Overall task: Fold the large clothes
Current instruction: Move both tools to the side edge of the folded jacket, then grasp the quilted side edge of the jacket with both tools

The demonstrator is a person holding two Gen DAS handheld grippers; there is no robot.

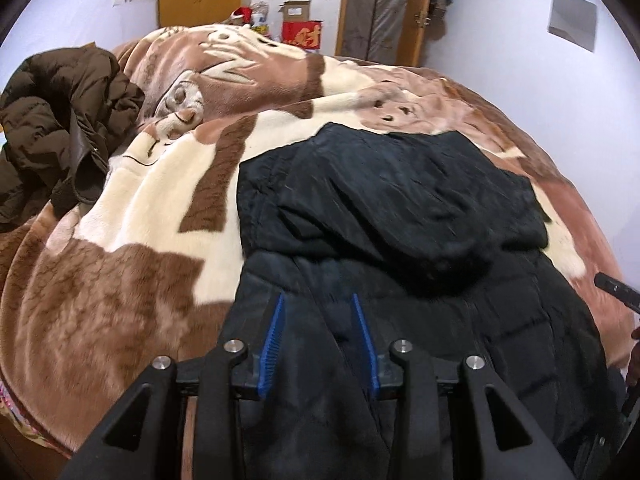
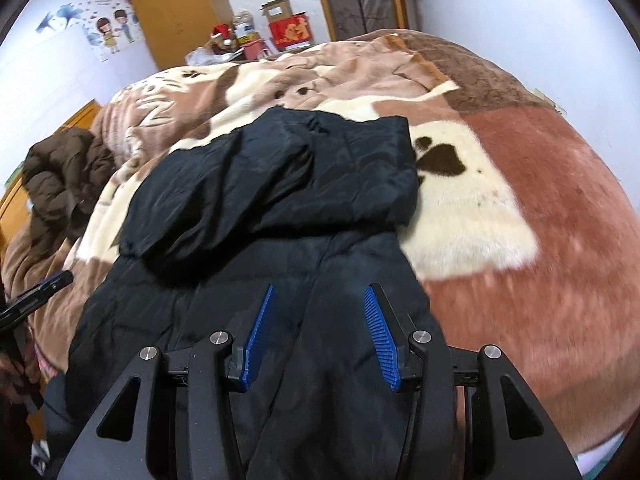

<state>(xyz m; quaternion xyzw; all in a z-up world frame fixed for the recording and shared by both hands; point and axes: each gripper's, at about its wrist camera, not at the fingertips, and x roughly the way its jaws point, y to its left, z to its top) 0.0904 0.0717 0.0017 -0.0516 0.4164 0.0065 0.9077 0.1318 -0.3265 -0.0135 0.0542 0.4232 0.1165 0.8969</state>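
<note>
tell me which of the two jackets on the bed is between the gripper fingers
The black jacket, spread flat under both grippers; the brown jacket lies crumpled far off left.

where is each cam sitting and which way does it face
Left wrist: sits behind the left gripper, over the near left part of the black jacket, facing up the bed; the other gripper's tip shows at right.
Right wrist: sits behind the right gripper, over the jacket's near right part, facing likewise.
Both show the jacket, the blanket, the brown coat and the red box.
</note>
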